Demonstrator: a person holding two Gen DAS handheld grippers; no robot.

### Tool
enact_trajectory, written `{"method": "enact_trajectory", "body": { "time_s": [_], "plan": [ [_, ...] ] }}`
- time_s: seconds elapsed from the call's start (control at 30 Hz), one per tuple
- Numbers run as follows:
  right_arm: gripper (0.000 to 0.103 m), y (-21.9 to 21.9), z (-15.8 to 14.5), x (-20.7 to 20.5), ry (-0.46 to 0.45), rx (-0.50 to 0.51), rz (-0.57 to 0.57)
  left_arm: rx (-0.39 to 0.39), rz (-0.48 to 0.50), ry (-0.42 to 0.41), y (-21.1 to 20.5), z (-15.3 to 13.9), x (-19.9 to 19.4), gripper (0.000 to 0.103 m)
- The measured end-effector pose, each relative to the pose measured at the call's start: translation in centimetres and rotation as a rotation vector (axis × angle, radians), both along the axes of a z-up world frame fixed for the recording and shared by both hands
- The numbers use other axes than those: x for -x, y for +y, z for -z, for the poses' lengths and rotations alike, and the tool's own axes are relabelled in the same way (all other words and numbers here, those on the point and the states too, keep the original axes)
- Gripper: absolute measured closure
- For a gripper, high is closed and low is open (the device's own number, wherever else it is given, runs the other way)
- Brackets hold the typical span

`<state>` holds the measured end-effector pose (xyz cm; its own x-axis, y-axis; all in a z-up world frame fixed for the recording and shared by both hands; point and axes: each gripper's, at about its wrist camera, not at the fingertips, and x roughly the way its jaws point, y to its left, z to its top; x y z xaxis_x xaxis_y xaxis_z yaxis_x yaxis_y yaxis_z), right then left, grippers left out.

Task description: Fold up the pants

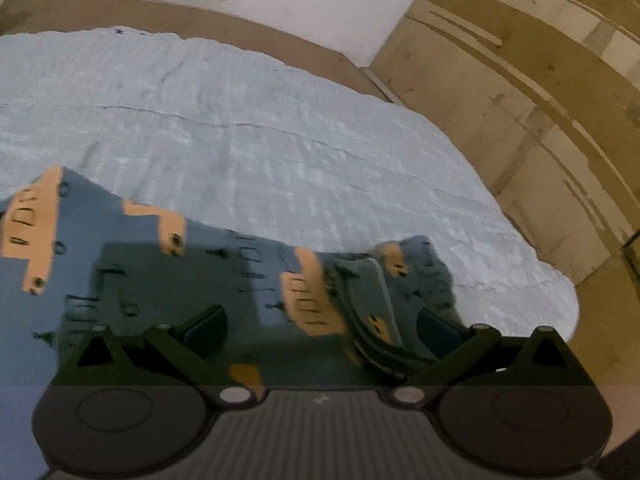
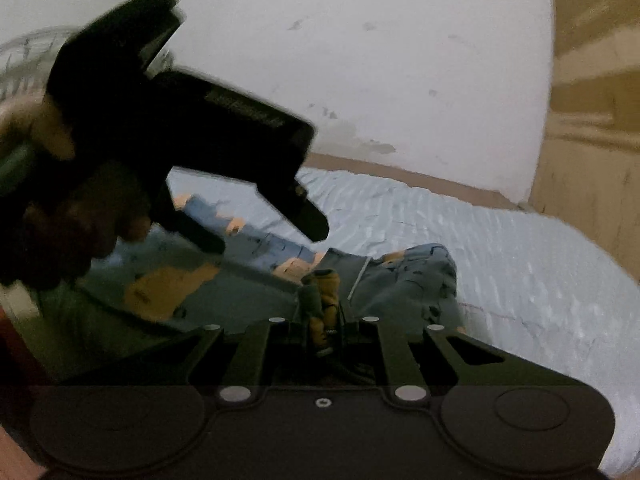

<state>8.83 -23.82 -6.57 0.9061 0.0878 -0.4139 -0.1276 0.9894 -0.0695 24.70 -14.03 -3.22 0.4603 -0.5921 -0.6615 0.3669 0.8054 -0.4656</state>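
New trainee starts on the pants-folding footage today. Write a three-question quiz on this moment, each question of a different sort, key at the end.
1. True or false: the left gripper has its jaws spread wide above the pants.
2. Multiple choice: what is pinched in the right gripper? A) a corner of the bed sheet B) a bunched fold of the pants C) nothing
3. Fill in: the pants lie on a pale blue ____.

Key
1. True. In the left wrist view the fingers stand far apart with no cloth between them.
2. B. The right wrist view shows blue and orange fabric squeezed between the closed fingers.
3. Bed sheet.
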Motion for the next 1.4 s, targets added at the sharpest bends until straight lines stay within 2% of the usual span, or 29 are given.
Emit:
{"method": "enact_trajectory", "body": {
  "time_s": [0.1,0.2,0.27,0.33,0.43,0.6,0.7,0.87,0.97,1.03,1.07,1.1,1.2,1.3,1.4],
  "plan": [
    [0.089,-1.9,-0.2,0.0,-0.008,-0.186,0.032,0.049,0.017,0.037,-0.7,0.1,0.1,0.001],
    [0.089,-3.8,0.2,0.1,0.001,-0.399,0.072,0.031,-0.037,0.067,-1.6,0.3,0.1,0.001],
    [0.089,-4.7,0.9,0.1,0.013,-0.474,0.077,-0.005,-0.064,0.062,-2.4,0.2,0.2,0.001],
    [0.088,-5.0,1.5,0.4,0.001,-0.505,0.071,-0.011,-0.062,0.050,-3.0,0.1,0.5,0.001],
    [0.088,-5.1,1.8,0.6,-0.018,-0.513,0.070,0.005,-0.060,0.067,-3.6,0.3,0.4,0.008],
    [0.088,-4.3,1.9,0.8,-0.043,-0.461,0.067,-0.007,-0.087,0.096,-4.3,0.6,-0.3,0.038],
    [0.088,-4.1,1.9,1.3,-0.053,-0.434,0.064,-0.007,-0.086,0.107,-4.4,0.9,-0.4,0.042],
    [0.088,-3.3,1.9,1.7,-0.071,-0.395,0.060,0.056,-0.067,0.132,-4.2,1.2,-0.4,0.042],
    [0.088,-2.6,1.5,2.8,-0.083,-0.383,0.058,0.058,-0.075,0.146,-4.3,1.4,-0.6,0.042],
    [0.087,-2.7,1.7,2.7,-0.084,-0.387,0.059,0.026,-0.083,0.144,-4.7,1.5,-1.0,0.050],
    [0.087,-2.7,1.8,2.8,-0.081,-0.388,0.060,-0.004,-0.087,0.142,-4.9,1.5,-1.2,0.061],
    [0.087,-2.8,1.8,2.9,-0.080,-0.389,0.060,-0.018,-0.088,0.142,-4.9,1.4,-1.3,0.064],
    [0.087,-2.7,1.6,3.2,-0.078,-0.384,0.059,0.002,-0.089,0.157,-4.8,1.4,-1.4,0.077],
    [0.086,-2.4,1.6,3.2,-0.076,-0.369,0.060,0.013,-0.096,0.156,-4.7,1.4,-1.3,0.088],
    [0.086,-2.0,1.5,3.3,-0.078,-0.342,0.065,0.005,-0.106,0.140,-4.9,1.2,-1.1,0.093]
  ]
}}
